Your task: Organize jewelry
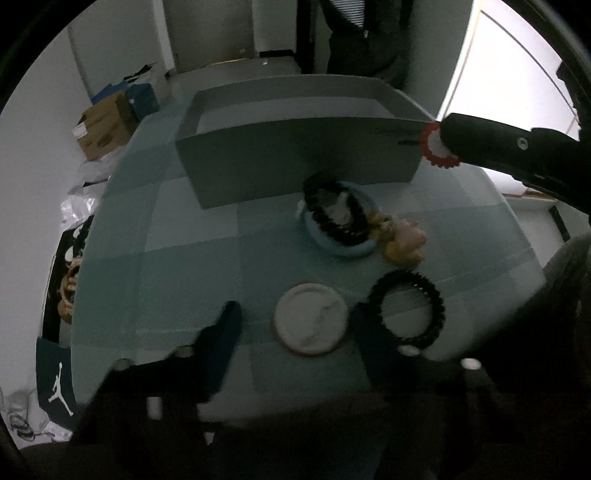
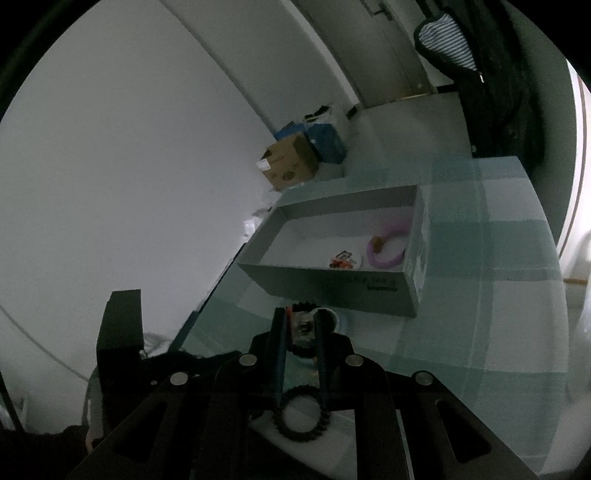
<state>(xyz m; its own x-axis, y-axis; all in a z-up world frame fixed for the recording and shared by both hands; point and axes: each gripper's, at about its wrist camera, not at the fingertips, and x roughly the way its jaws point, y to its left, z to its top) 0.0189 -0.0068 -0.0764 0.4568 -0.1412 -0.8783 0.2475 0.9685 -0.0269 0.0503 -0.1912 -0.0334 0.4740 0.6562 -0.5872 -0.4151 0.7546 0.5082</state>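
A grey open box (image 1: 295,155) stands on the checked teal tablecloth (image 1: 184,258). In the right wrist view the box (image 2: 332,284) holds a pink bangle (image 2: 388,249) and a small colourful piece (image 2: 343,260). My right gripper (image 1: 439,146) is shut on a red and white toothed ring (image 1: 436,146) beside the box's right corner; the same gripper (image 2: 300,325) shows it between the fingers. My left gripper (image 1: 295,317) is open above a white round dish (image 1: 310,323). A black toothed bracelet (image 1: 408,310) lies by its right finger. Another black bracelet (image 1: 334,214) rests on a blue bowl (image 1: 343,247), next to yellow and pink trinkets (image 1: 402,242).
Cardboard and blue boxes (image 1: 110,118) sit on the floor beyond the table's left edge. A person in dark clothes (image 1: 362,33) stands behind the box. A dark bag with a white logo (image 1: 55,384) is at lower left.
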